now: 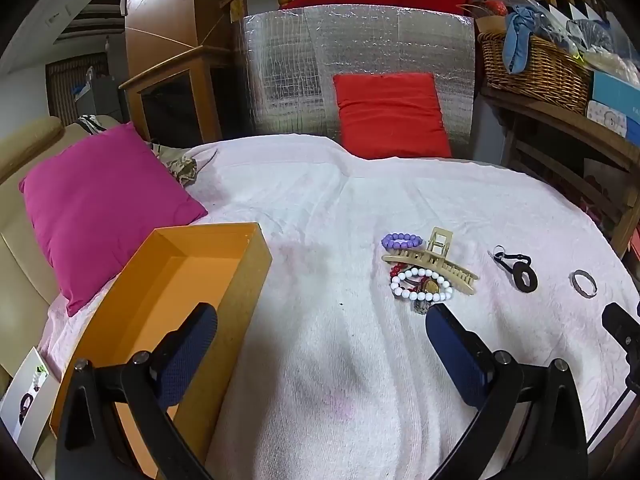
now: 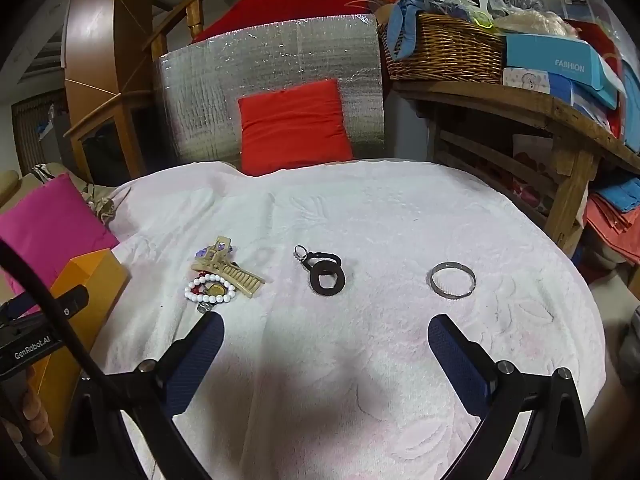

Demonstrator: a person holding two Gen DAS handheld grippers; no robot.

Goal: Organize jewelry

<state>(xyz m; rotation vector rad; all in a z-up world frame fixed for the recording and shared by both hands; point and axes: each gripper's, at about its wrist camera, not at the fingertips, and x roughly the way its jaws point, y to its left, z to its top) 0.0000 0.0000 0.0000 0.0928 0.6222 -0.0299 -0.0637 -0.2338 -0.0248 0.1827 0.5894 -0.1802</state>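
Jewelry lies scattered on the white towel (image 2: 360, 208), and the orange box (image 1: 192, 280) at the towel's left edge serves as the landmark: it stands open with nothing visible inside, so sorting looks not yet begun. Nearest the orange box sits a tangled cluster: a beige hair claw (image 1: 434, 258) lying over a purple bead bracelet (image 1: 400, 240), a white bead bracelet (image 1: 420, 282) and some red beads (image 1: 396, 270). Farther from the box lies a black ring on a strap (image 2: 326, 274), and farthest, well apart, a silver bangle (image 2: 452, 280). Both tools hover above the towel with nothing between their fingers: the left gripper (image 1: 320, 320) is spread fully wide, just short of the cluster, and the right gripper (image 2: 324, 332) is equally released, below the black ring. A sensible first pick is probably the hair claw, since it rests on top; lifting it cleanly should free the bracelets beneath without dragging them. Closing across its narrow spine rather than the teeth would likely hold best, and the soft towel may snag a low pad. Single pieces such as the bangle suit the right tool.
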